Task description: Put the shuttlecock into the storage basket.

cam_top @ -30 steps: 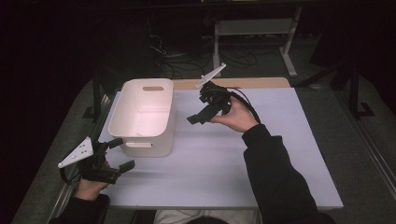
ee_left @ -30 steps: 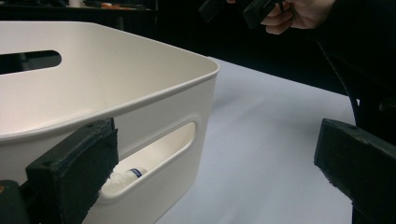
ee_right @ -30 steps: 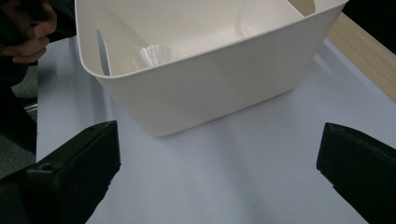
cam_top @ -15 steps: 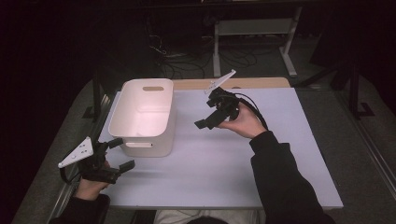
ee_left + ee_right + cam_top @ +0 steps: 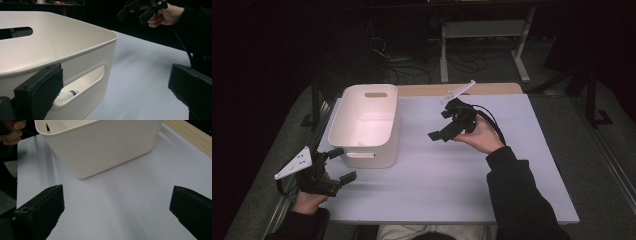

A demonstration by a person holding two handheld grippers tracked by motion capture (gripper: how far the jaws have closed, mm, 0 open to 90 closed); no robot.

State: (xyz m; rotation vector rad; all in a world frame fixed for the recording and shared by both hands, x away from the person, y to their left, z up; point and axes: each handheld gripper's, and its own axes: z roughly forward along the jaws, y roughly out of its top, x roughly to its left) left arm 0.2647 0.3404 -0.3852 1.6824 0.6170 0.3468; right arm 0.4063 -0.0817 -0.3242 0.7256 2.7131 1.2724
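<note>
**A:** White plastic, that's the bin (image 5: 364, 125), sitting on the left half of the pale table (image 5: 452, 185), long side running away from the person. Where's the left gripper (image 5: 343, 164)?

**B:** Down at the near left corner, just beside the bin's near end. Jaws spread wide, nothing between them. In the left gripper view one jaw sits right against the bin (image 5: 62, 50) by its handle slot, the other well out over bare table.

**A:** Touching?

**B:** Can't tell, it's very close. Through that slot there's a small white tube (image 5: 65, 95) lying on the bin floor, with a dark blue band near one end.

**A:** Any writing on it?

**B:** Too small to read. No label or brand visible on the bin either.

**A:** And the right gripper (image 5: 441, 129)?

**B:** Held up above the table, right of the bin and apart from it, pointing back towards it. Jaws wide there too, empty. Its own view looks down on the bin's (image 5: 100, 147) outer wall, with bare table (image 5: 117, 205) between the jaws.

**A:** So the bin lies between the two grippers?

**B:** Roughly, yes: left one at its near end, right one off its far right side.
</note>
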